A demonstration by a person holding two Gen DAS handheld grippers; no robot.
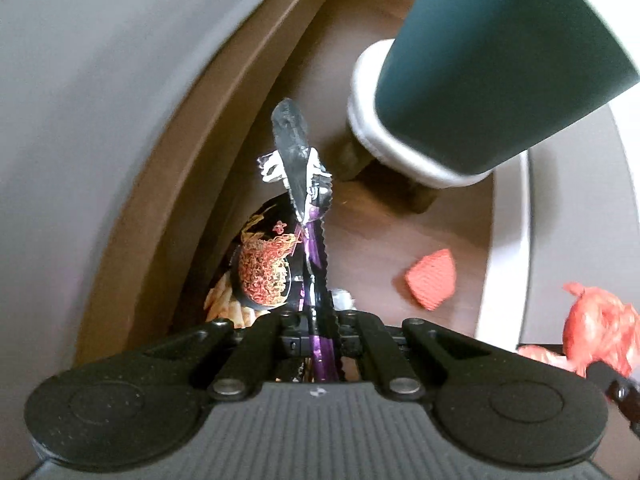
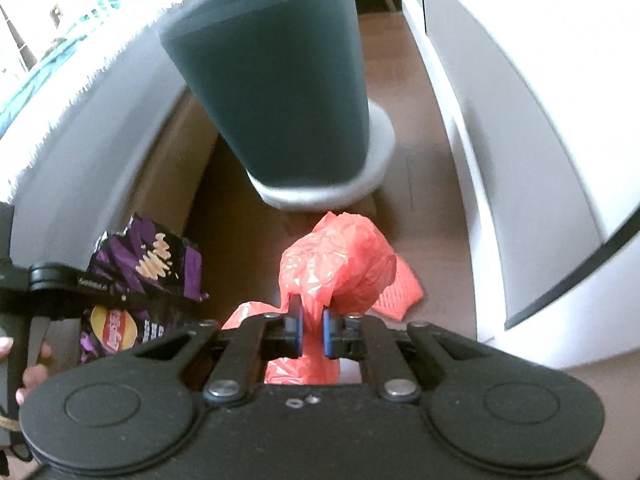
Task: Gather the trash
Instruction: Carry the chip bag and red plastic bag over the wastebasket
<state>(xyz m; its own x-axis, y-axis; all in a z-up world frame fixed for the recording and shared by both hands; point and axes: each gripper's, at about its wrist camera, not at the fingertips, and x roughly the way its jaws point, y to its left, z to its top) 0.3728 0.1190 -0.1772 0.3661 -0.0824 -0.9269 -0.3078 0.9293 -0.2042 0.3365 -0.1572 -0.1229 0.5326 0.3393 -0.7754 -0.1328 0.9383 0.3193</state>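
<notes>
Left fingers [image 1: 318,322] pinching purple chip bag [image 1: 316,248], right fingers [image 2: 311,326] clamping red plastic bag [image 2: 336,264]

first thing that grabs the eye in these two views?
The tall dark teal bin on its pale round base fills the upper centre, standing on the brown floor. Below it, the right tool pinches a crumpled red plastic bag. At left, the left tool clamps a purple foil snack wrapper, seen edge-on from its own camera.
</notes>
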